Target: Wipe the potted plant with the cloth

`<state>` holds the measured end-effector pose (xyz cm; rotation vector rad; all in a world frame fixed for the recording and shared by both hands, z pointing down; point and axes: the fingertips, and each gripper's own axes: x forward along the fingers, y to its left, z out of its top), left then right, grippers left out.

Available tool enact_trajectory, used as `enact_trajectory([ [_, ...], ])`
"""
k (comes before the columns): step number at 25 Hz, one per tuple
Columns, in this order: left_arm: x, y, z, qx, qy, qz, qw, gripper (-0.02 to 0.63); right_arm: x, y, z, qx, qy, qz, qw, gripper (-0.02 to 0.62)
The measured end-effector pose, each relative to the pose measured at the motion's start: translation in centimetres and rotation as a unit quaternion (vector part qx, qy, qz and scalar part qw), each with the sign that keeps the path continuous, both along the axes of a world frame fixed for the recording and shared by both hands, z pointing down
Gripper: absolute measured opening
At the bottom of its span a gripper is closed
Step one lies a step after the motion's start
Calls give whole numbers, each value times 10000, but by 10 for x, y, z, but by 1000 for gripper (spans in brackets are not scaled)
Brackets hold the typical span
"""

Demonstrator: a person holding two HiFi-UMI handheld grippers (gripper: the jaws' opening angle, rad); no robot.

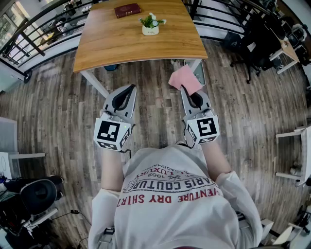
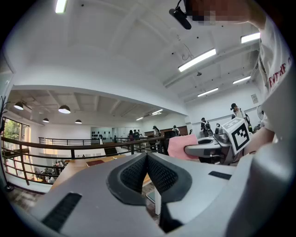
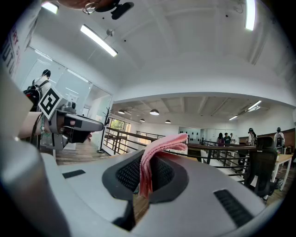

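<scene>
Right tool (image 1: 185, 89) clamps cloth (image 1: 184, 78), plant (image 1: 151, 23) well beyond.

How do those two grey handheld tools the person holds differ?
The left gripper has its fingers pressed together on nothing; the right gripper has its fingers clamped on a pink cloth. The left gripper's tip is bare, the right gripper's is covered by the cloth. Both point level toward the wooden table; each carries a marker cube.

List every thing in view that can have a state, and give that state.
left gripper: shut, empty
right gripper: shut on pink cloth
pink cloth: clamped, sticking out past the jaws
potted plant: upright on table, untouched
red book: closed, flat on table
</scene>
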<state>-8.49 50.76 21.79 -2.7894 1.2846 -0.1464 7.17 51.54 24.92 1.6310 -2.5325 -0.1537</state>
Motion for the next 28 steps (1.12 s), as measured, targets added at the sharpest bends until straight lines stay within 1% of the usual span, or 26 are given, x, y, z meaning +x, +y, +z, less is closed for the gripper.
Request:
enact_trajectory([
  [8, -2, 2, 1, -91, 76, -46, 9999, 15, -1, 3, 0, -38, -89, -47, 9999, 35],
  [12, -12, 4, 8, -128, 71, -69, 9999, 15, -11, 3, 6, -66, -133, -89, 9998, 35],
  [17, -26, -4, 21, -291, 126, -236, 9992, 15, -17, -10, 16, -208, -66, -134, 9997, 35],
  [20, -31, -15, 26, -356, 150, -340, 9987, 15, -14, -30, 20, -284, -63, -148, 9995, 35],
  [24, -36, -50, 37, -476, 98, -565, 9972, 15, -10, -71, 31, -364, -85, -235, 9990, 35],
  [28, -30, -94, 47, -542, 42, -816, 9952, 15, 0, -125, 47, -596, -346, -424, 9967, 35],
])
